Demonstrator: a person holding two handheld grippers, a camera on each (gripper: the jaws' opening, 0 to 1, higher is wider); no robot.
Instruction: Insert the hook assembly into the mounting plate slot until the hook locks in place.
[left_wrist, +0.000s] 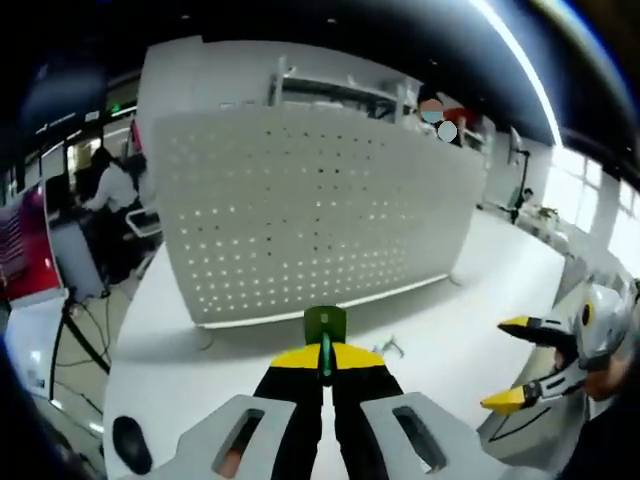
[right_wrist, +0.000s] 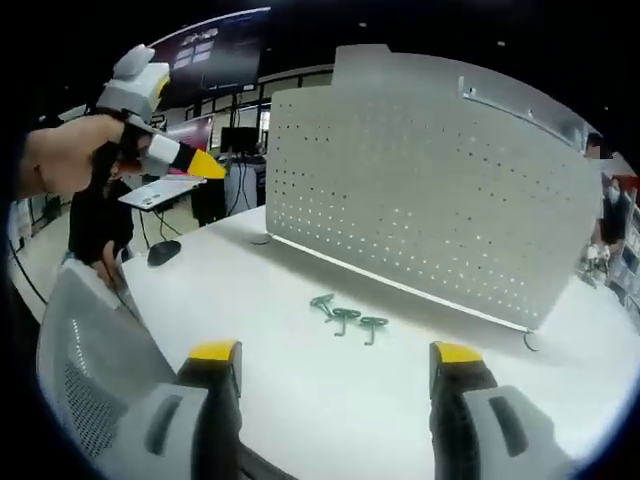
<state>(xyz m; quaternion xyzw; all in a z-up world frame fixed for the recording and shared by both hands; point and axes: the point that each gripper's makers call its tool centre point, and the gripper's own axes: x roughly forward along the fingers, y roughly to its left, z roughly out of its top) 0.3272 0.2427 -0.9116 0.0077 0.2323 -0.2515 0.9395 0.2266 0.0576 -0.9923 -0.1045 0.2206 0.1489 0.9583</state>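
In the left gripper view my left gripper (left_wrist: 325, 357) is shut on a green hook (left_wrist: 325, 325), held upright in front of the white perforated mounting plate (left_wrist: 320, 210), which stands on the white table (left_wrist: 440, 330). More green hooks (left_wrist: 388, 346) lie on the table below the plate. My right gripper (left_wrist: 512, 362) comes in from the right with its yellow-tipped jaws apart. In the right gripper view my right gripper (right_wrist: 336, 358) is open and holds nothing, above the table, with three green hooks (right_wrist: 345, 315) lying ahead of it near the plate (right_wrist: 420, 190). The left gripper (right_wrist: 190, 160) hangs at the upper left in a hand.
A black mouse (right_wrist: 163, 252) lies near the table's left end. A grey mesh chair back (right_wrist: 90, 370) stands beside my right gripper. People sit at desks (left_wrist: 110, 190) beyond the table, and cables (left_wrist: 85, 340) hang off its left edge.
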